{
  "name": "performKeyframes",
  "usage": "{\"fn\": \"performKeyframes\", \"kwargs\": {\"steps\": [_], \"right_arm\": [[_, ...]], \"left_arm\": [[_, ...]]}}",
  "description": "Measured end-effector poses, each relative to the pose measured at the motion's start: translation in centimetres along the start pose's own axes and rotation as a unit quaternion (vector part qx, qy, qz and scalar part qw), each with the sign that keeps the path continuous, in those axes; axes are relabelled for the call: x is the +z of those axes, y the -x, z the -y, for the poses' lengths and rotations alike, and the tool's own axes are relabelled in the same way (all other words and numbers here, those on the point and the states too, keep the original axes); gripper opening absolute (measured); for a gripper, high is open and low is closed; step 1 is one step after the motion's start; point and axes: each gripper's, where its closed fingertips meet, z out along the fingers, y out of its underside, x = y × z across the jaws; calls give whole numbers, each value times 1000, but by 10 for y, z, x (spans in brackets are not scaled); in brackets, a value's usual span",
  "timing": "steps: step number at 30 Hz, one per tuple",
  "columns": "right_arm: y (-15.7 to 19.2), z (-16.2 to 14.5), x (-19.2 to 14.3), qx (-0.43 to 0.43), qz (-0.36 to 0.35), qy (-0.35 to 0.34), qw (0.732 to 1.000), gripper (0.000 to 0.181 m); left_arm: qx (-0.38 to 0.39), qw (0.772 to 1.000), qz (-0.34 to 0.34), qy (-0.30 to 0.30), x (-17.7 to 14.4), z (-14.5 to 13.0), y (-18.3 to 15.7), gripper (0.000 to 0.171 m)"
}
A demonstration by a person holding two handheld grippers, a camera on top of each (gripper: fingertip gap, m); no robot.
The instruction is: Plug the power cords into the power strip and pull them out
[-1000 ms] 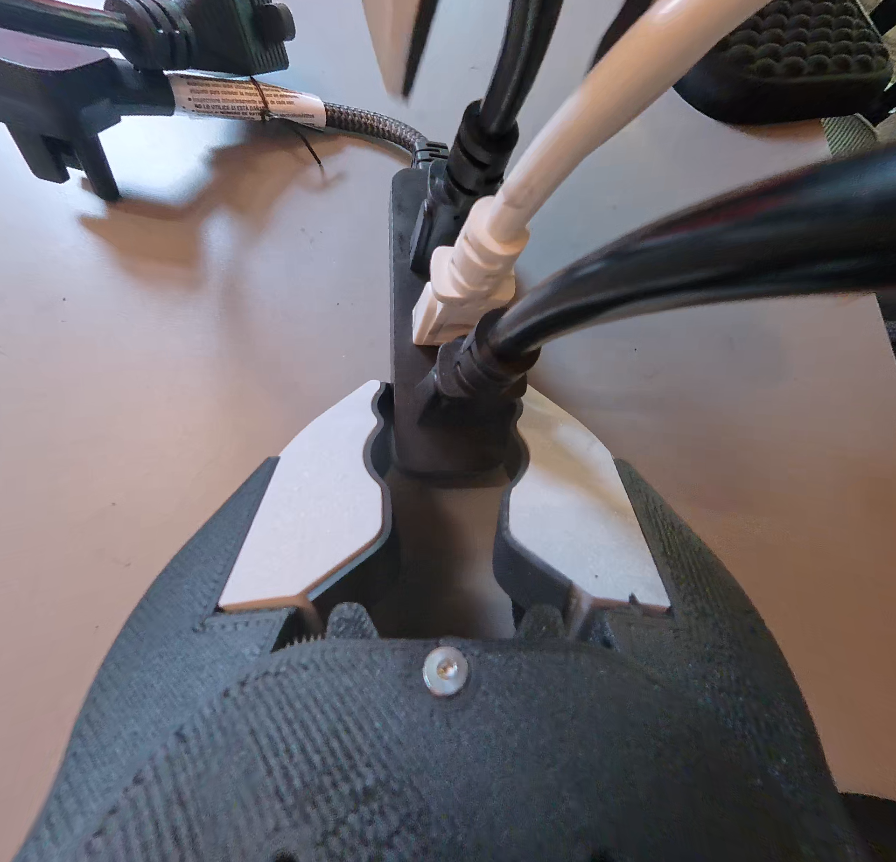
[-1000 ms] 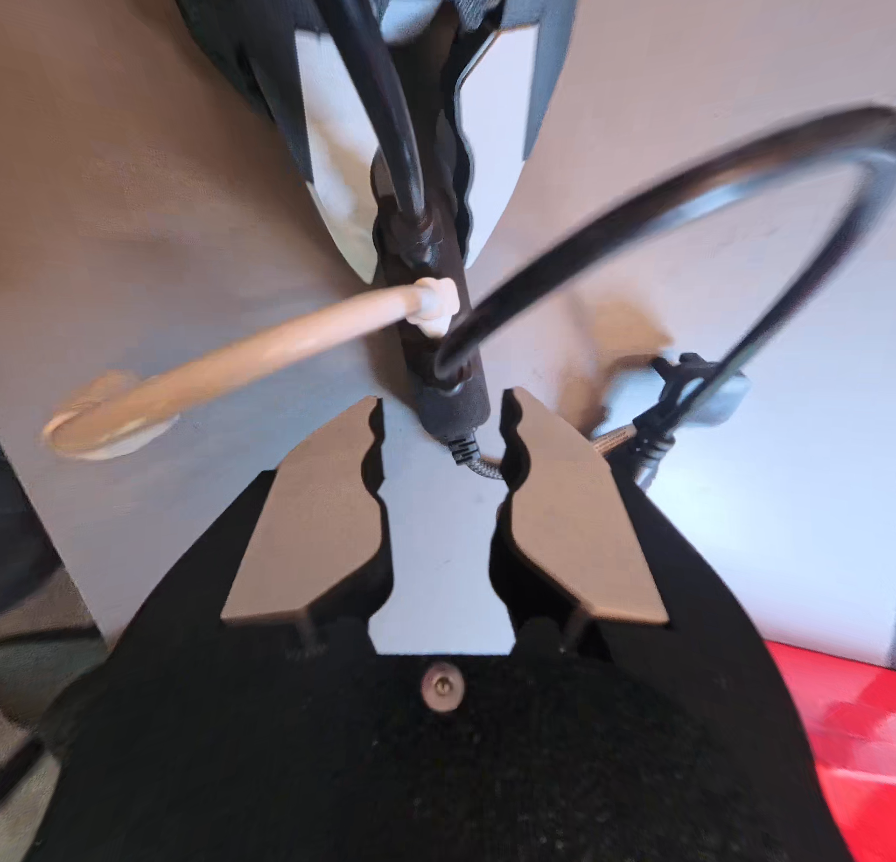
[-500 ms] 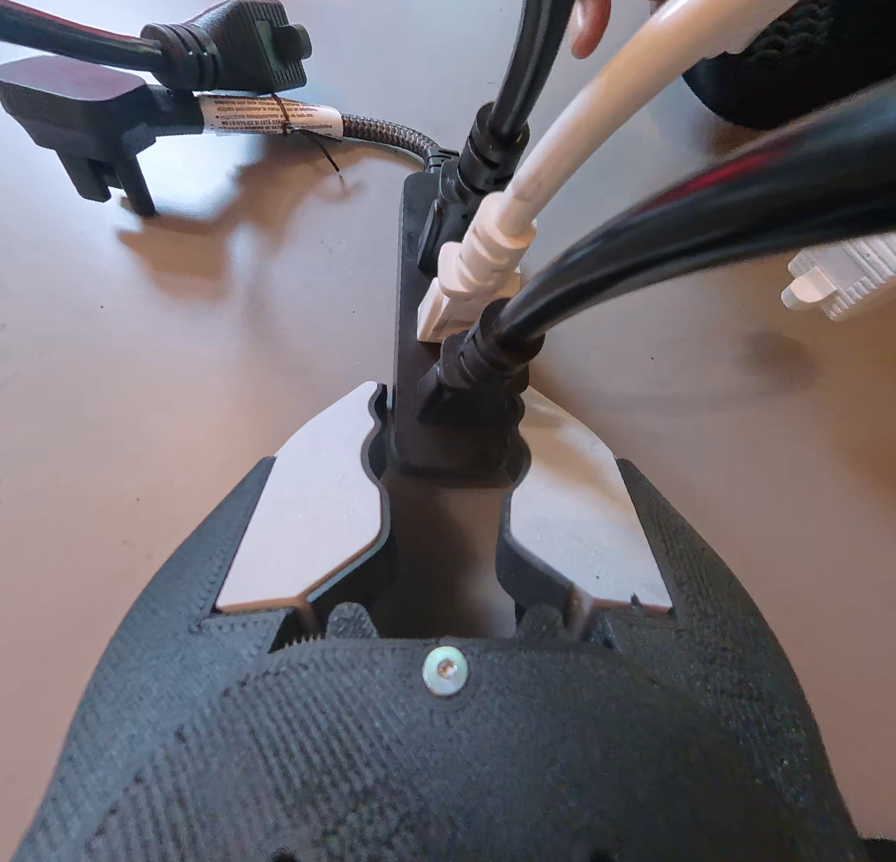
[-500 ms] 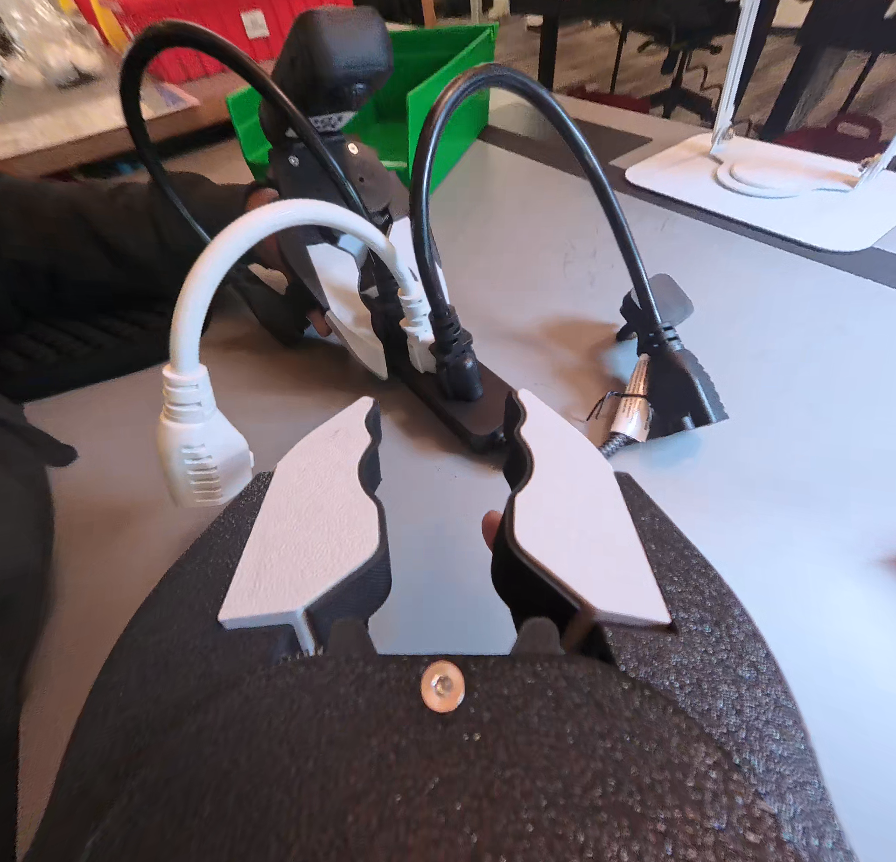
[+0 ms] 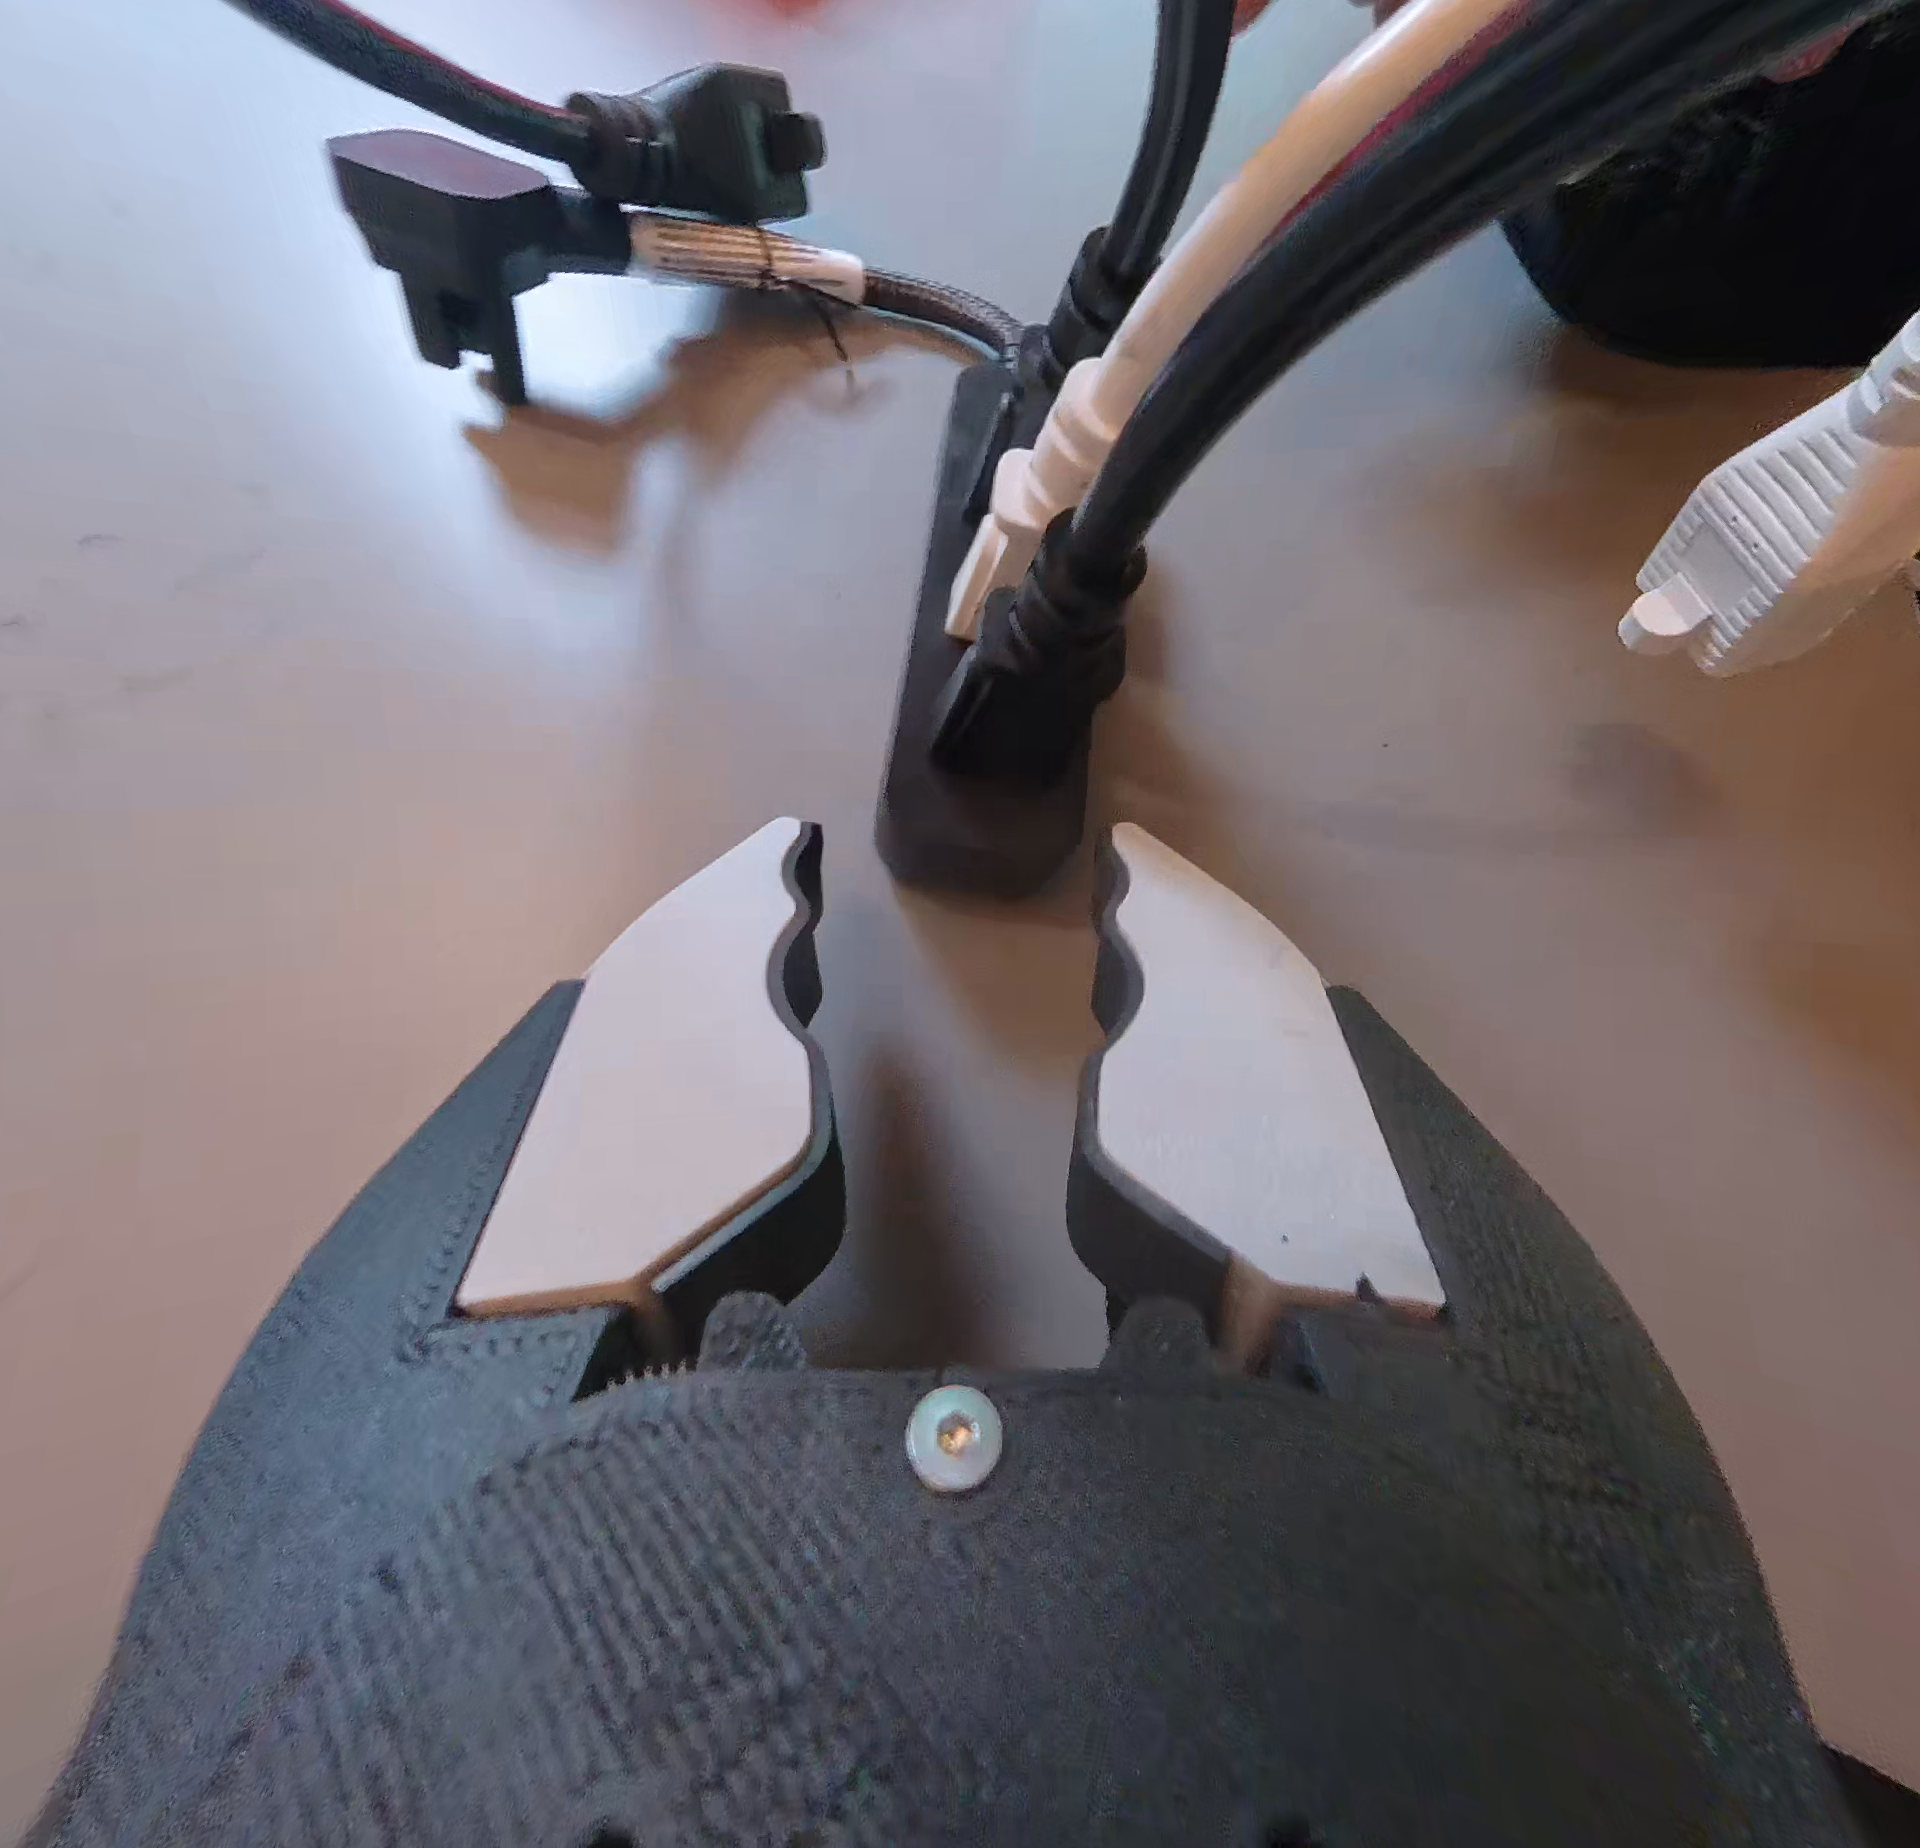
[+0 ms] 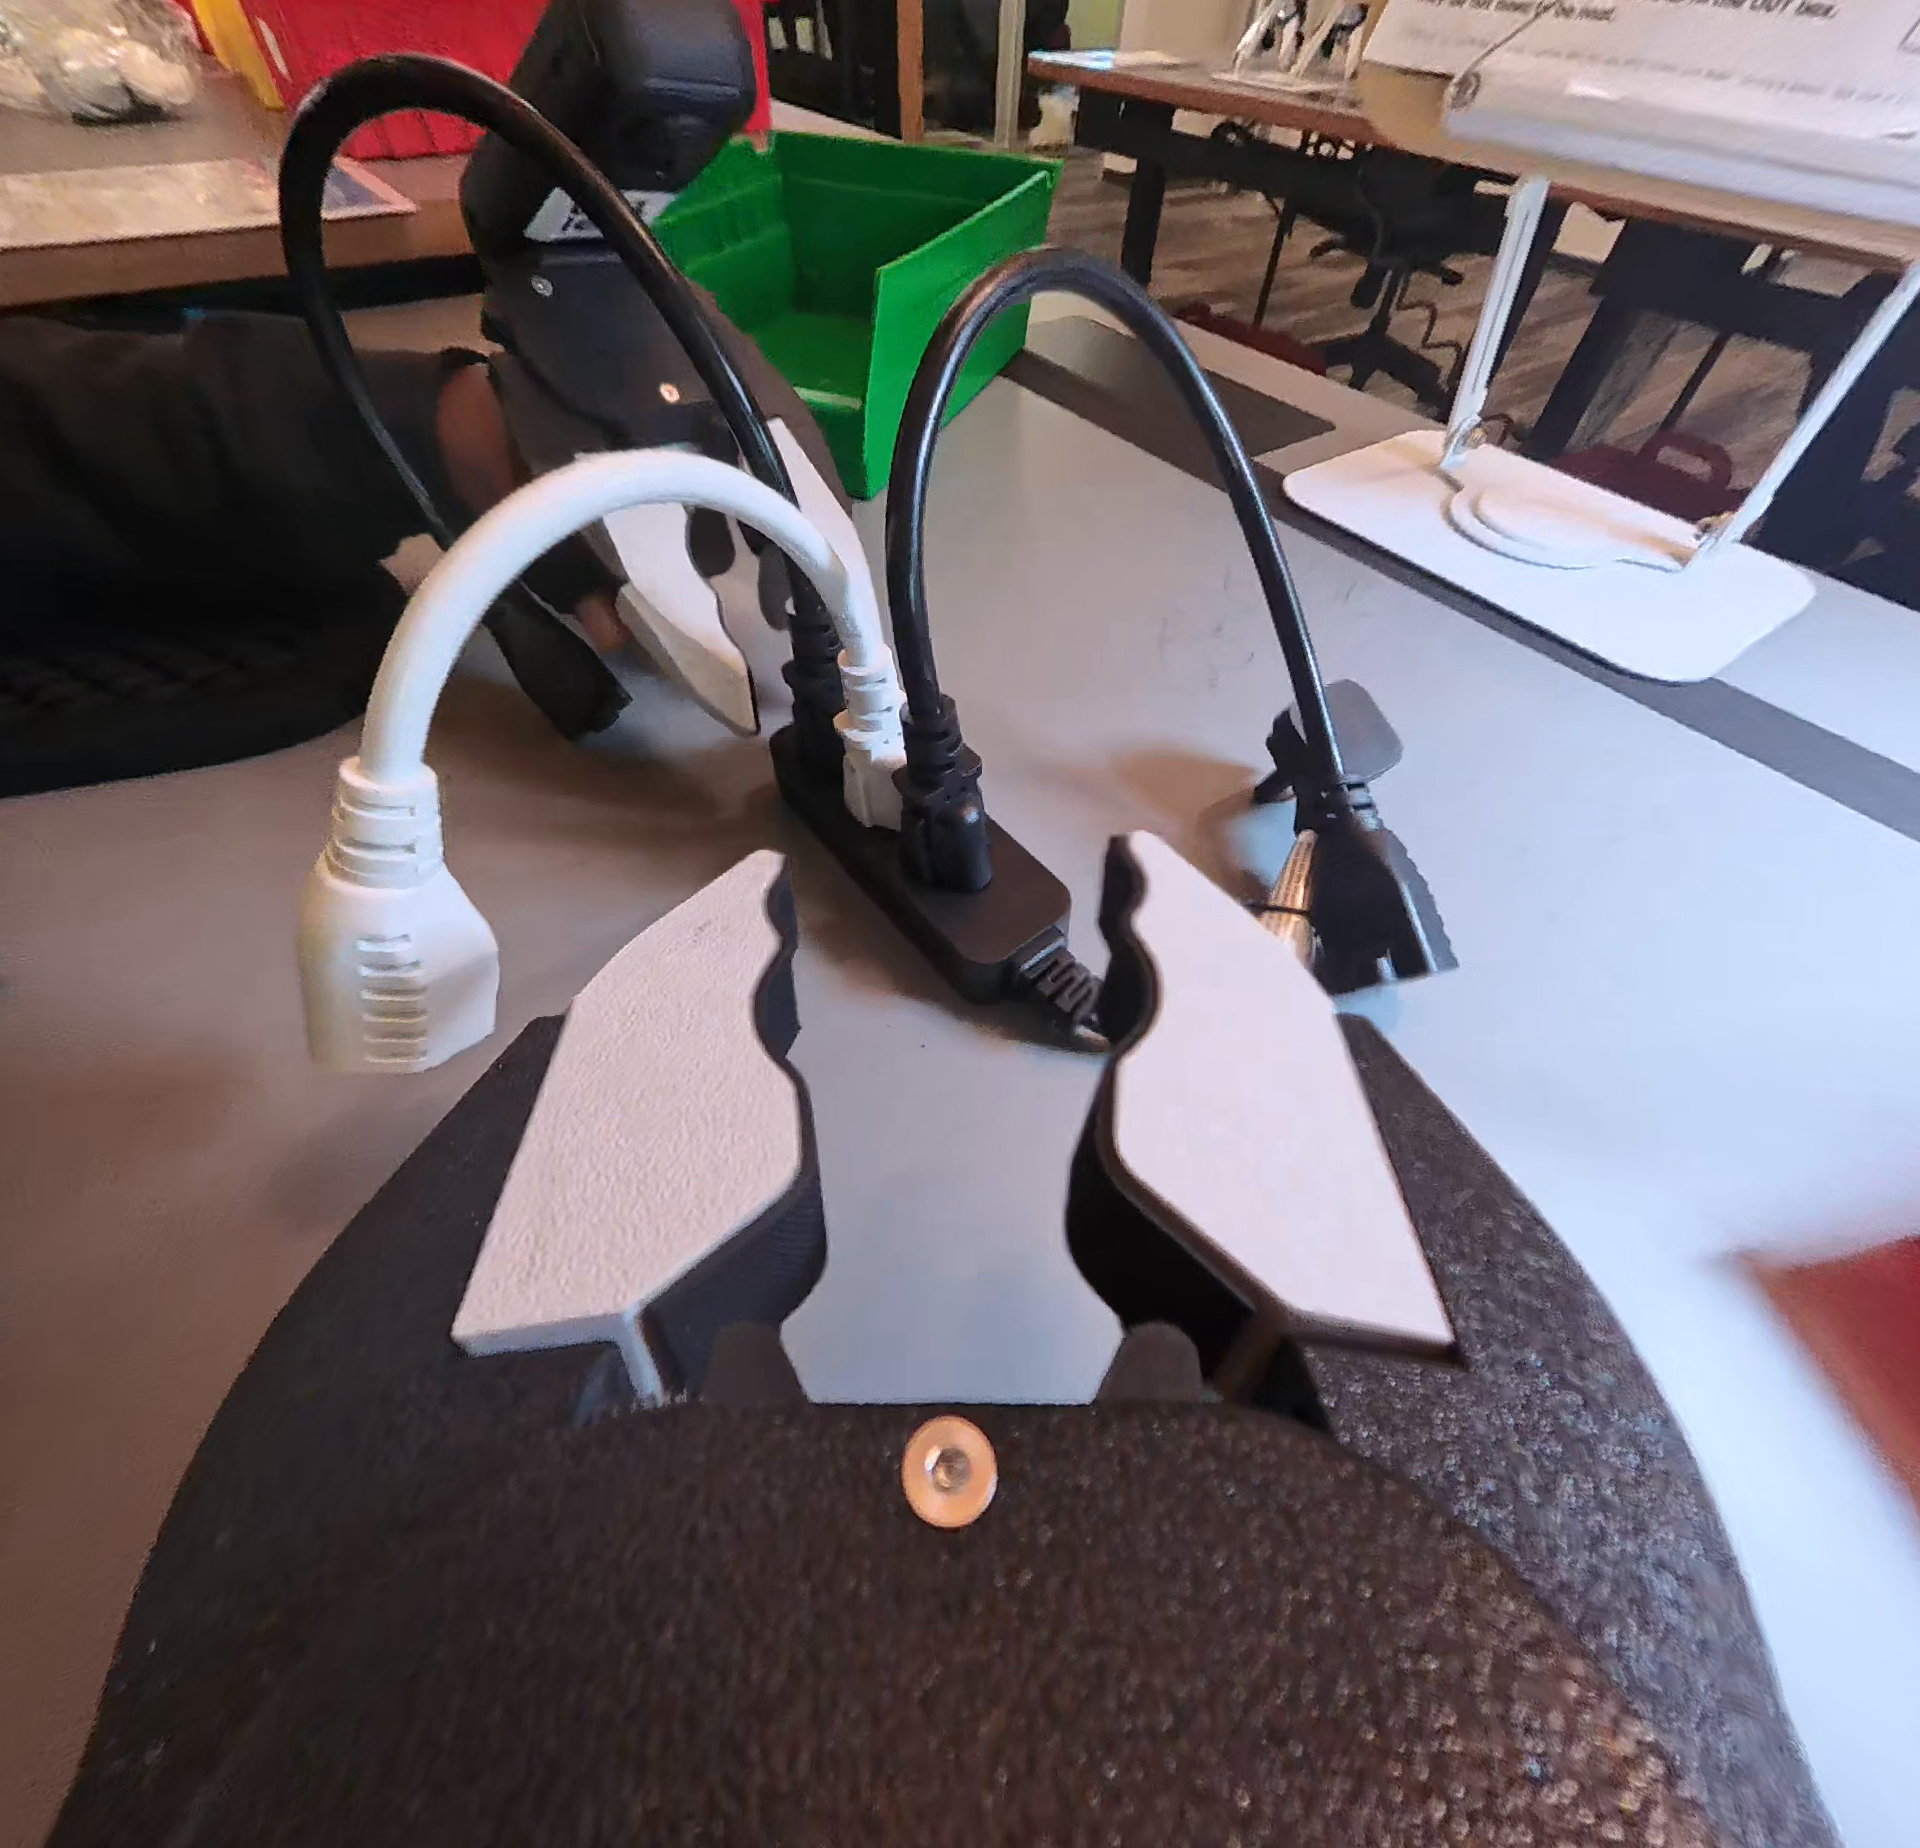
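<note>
Green bin [image 6: 883, 271] behind power strip [image 6: 997, 915]

three cords [image 6: 940, 790] plugged in row on power strip [image 6: 997, 899], strip on table [image 6: 1558, 967]; bin [image 6: 883, 240] behind.

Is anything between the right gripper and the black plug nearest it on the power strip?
Nothing visible. The right gripper is open, and only bare table and the end of the power strip lie before the nearest black plug. The white plug sits behind it.
</note>
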Motion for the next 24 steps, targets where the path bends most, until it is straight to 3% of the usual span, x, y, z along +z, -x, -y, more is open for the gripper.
{"fn": "performKeyframes", "kwargs": {"steps": [3,7,10,12,17,24], "right_arm": [[13,22,-8,-22,34,-66,997,2],[13,36,-10,-12,45,-99,994,2],[5,35,-3,1,39,-93,995,3],[1,33,5,1,38,-77,996,32],[-7,23,28,15,48,-41,998,64],[-3,-1,36,-25,47,2,999,60]], "left_arm": [[-17,999,37,-23,-17,0,12,47],[-45,990,91,-101,-47,9,27,38],[-58,976,134,-164,-71,15,38,33],[-63,968,144,-198,-82,18,40,22],[-55,962,149,-220,-90,21,41,0],[-29,972,144,-181,-74,11,37,0]]}}
